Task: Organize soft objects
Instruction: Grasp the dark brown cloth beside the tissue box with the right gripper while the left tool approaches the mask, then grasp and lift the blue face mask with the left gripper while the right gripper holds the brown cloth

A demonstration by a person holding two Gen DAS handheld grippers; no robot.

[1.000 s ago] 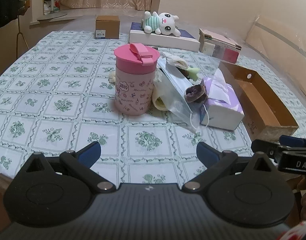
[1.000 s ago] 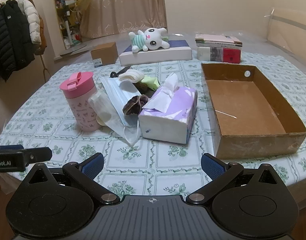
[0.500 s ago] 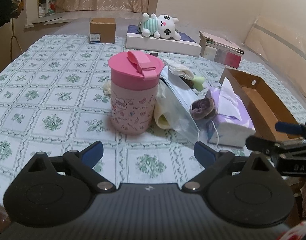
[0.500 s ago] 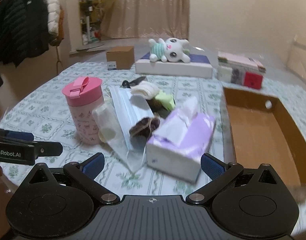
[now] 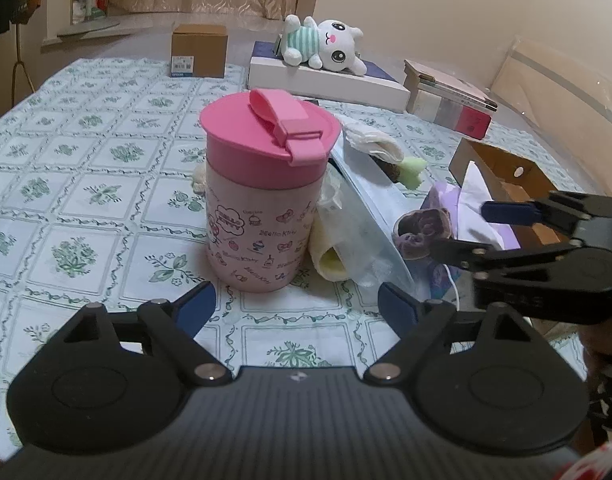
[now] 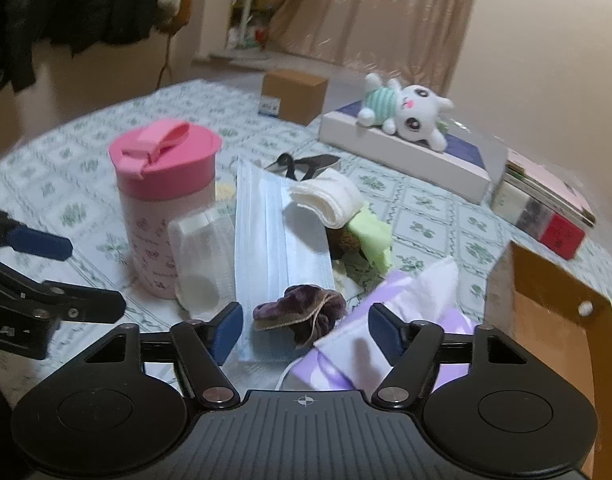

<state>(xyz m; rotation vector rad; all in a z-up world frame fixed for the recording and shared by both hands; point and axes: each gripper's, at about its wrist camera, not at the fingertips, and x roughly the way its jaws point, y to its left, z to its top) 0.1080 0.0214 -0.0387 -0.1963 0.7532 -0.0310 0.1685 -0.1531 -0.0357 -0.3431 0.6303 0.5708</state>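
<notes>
My right gripper [image 6: 302,330], jaws just narrowing but gripping nothing, lines up on the purple scrunchie [image 6: 302,312] right of the pink cup [image 6: 164,208], while my left gripper [image 5: 296,308], empty and easing in, faces that cup to steady it

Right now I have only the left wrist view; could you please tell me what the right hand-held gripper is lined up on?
Observer: Its own camera shows the scrunchie just ahead of the right hand-held gripper. The jaws have just been closing, and nothing is pinched yet.
Operator: Thanks. Is anything tucked behind the mask?
Observer: Yes, scissors lie just beyond its far end.
</notes>
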